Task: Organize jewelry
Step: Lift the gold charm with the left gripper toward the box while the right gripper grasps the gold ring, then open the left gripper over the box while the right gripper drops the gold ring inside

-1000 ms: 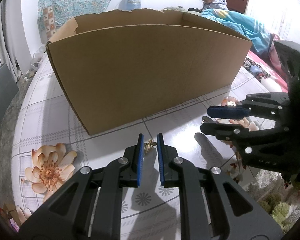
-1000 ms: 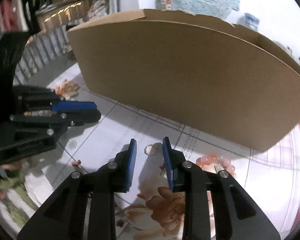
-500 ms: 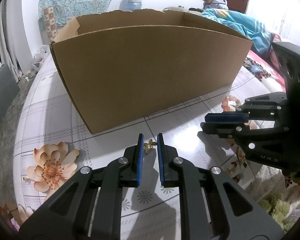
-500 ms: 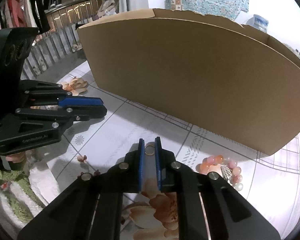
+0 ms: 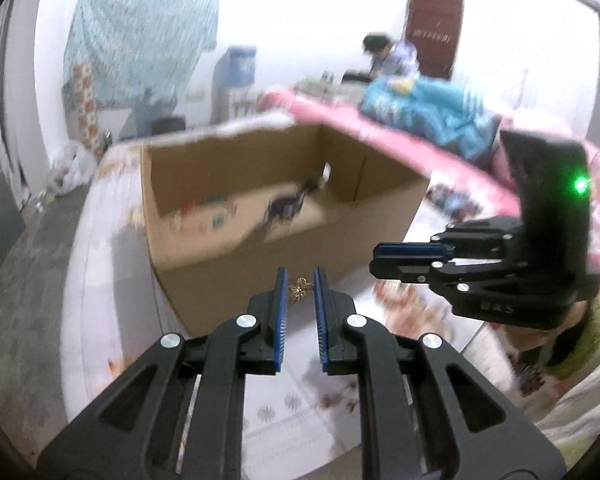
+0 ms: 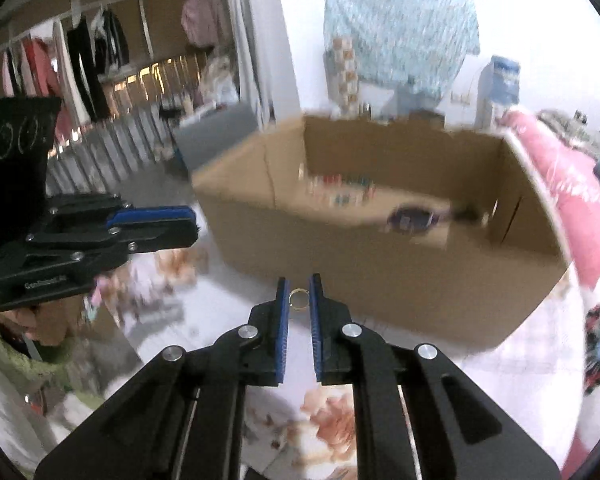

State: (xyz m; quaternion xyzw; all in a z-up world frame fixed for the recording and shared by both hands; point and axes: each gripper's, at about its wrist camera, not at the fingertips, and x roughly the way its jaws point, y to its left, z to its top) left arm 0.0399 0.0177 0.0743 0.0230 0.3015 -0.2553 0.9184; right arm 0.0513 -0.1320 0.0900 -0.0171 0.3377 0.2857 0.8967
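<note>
Jewelry pieces held above the table, ready to be carried to the cardboard box

Jewelry is gripped in both hands: a small gold butterfly charm is pinched at the tips of the left gripper, and a thin gold ring is clamped between the tips of the right gripper. Both pieces are seen well clear of the tabletop, in front of the near wall of the box.

The floral-patterned table is mostly blurred in both views. On it stands the open cardboard box, whose floor is visible over the near rim; some small items lie inside, but they are too blurred to name. The box is judged to be the destination.

For the step to be done well, both grippers should be raised until the blue pads pass above the near rim, and only then moved forward, so that neither piece is knocked out against the cardboard. The grips should be kept firm throughout, since each piece is held only at the very ends of the pads and could slip with a jolt. The two grippers are seen close beside each other, so some space should be kept between them. Release should be made low over the box floor, one piece at a time, so that the ring cannot roll or bounce.
</note>
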